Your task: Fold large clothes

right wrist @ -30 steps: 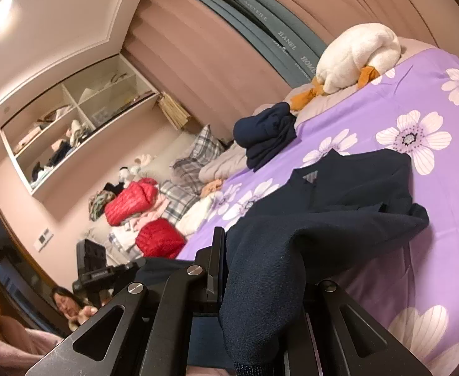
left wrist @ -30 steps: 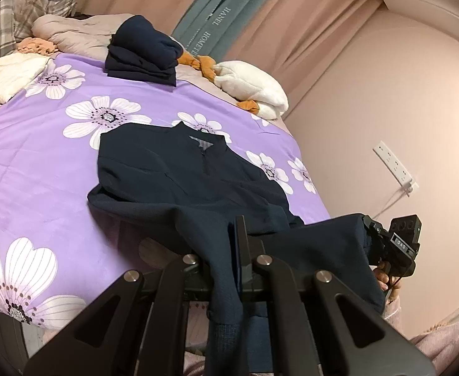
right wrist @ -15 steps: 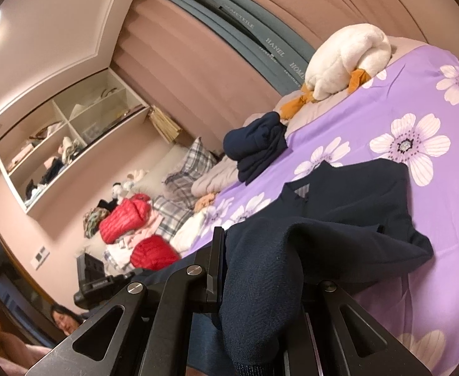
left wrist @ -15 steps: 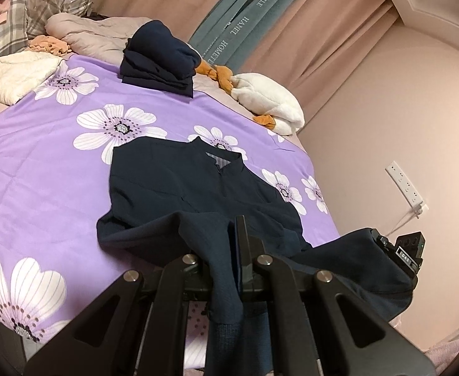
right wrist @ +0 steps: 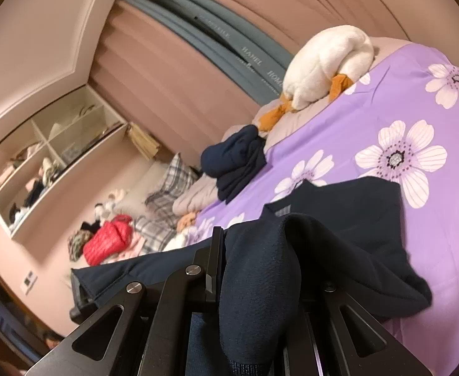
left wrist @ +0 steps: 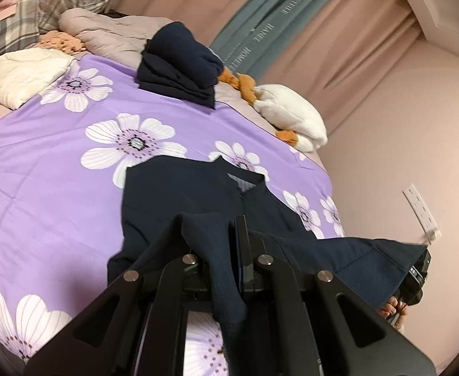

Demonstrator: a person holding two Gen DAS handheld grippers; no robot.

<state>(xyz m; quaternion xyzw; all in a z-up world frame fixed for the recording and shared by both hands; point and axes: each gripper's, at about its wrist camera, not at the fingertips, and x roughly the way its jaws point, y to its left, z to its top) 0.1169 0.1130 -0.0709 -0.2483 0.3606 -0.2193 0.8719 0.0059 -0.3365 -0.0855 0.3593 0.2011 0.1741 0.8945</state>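
Note:
A dark navy garment [left wrist: 179, 194] with a zip collar lies on the purple flowered bedspread [left wrist: 47, 169], its top half flat and its hem lifted. My left gripper [left wrist: 237, 244] is shut on one part of the hem, which drapes over its fingers. My right gripper [right wrist: 226, 250] is shut on another part of the same navy garment [right wrist: 348, 225], cloth bulging over it. The hem stretches taut between the two grippers. The right gripper [left wrist: 416, 277] shows at the left view's right edge, with fingers of a hand below it.
A folded navy pile [left wrist: 179, 65] sits at the bed's far side beside a white plush goose [left wrist: 292, 119]. Plaid pillows [left wrist: 57, 0], a cream duvet [left wrist: 22, 75] and red padded items [right wrist: 107, 241] lie toward the head. A pink wall with a socket [left wrist: 420, 210] borders the bed.
Both grippers have carried the hem forward over the garment toward its collar. The flat part looks shorter and the fold deeper. Both grips are unchanged.

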